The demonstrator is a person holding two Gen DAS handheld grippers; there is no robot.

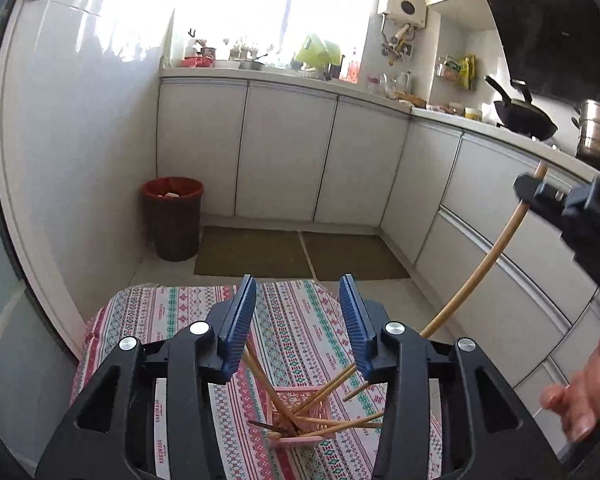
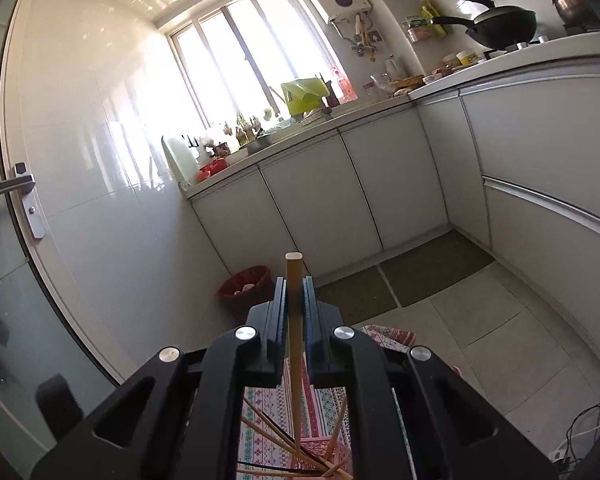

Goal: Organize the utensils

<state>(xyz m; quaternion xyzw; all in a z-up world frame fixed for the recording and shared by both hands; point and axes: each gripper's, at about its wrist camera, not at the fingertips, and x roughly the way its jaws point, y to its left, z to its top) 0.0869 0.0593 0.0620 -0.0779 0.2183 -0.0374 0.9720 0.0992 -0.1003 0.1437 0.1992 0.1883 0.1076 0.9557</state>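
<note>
Fingers point(image 1: 240, 312) of the left gripper point(image 1: 298, 320) spread wide, blue pads facing each other, nothing between them, poised above the pink holder point(image 1: 304, 416). Fingers point(image 2: 278, 312) of the right gripper point(image 2: 295, 308) closed to a narrow gap, clamped on a single bamboo chopstick point(image 2: 293, 320) near its blunt top end. Blunt end poking just past the fingertips in the right wrist view, shaft running down between the pads toward the holder point(image 2: 316, 448). Same held chopstick point(image 1: 480, 264) seen from the left wrist camera as a long curved line, from the right gripper point(image 1: 534, 192) at the far right down to behind the left gripper's right finger; lower tip hidden there. Bare hand point(image 1: 584, 392) visible at the right edge of the left view.

Pink slatted holder resting on the patterned cloth point(image 1: 300, 320) that covered the worktop, near the viewer and roughly centred under the left gripper. Inside it, several more chopsticks point(image 1: 324, 388), leaning out at different angles, some to the left, some to the right; at least one dark one among the pale bamboo. Exact count impossible to tell.

Farther off, a red-lined bin point(image 1: 174, 216) on the floor at the left by the white cabinets point(image 1: 288, 152), two floor mats point(image 1: 300, 256) in front of them, and a black wok point(image 1: 524, 116) on the far-right counter.
</note>
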